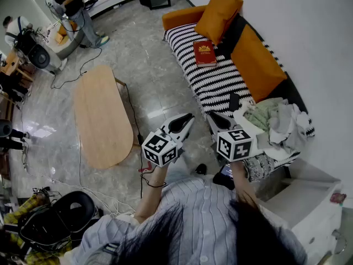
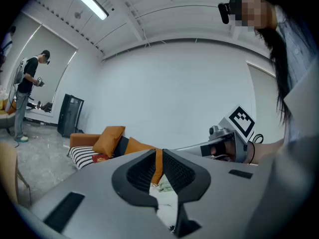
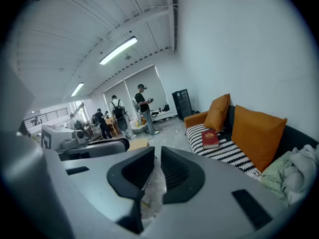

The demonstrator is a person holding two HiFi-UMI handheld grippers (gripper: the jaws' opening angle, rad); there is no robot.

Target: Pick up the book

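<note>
A red book (image 1: 204,53) lies flat on the black-and-white striped sofa seat (image 1: 212,81), near the sofa's far end and well ahead of both grippers. The right gripper view shows the book (image 3: 210,139) in front of an orange cushion. In the left gripper view, the book (image 2: 99,158) is small, at the far left of the sofa. My left gripper (image 1: 189,118) hangs over the floor beside the sofa, jaws shut and empty (image 2: 158,154). My right gripper (image 1: 212,115) is at the sofa's near edge, also shut with nothing held (image 3: 156,154).
Orange cushions (image 1: 220,12) line the sofa back. A heap of clothes (image 1: 273,123) fills its near end, and a dark flat object (image 1: 234,101) lies on the seat. An oval wooden table (image 1: 102,115) stands left, with cables (image 1: 83,65) on the floor and people (image 1: 71,4) beyond.
</note>
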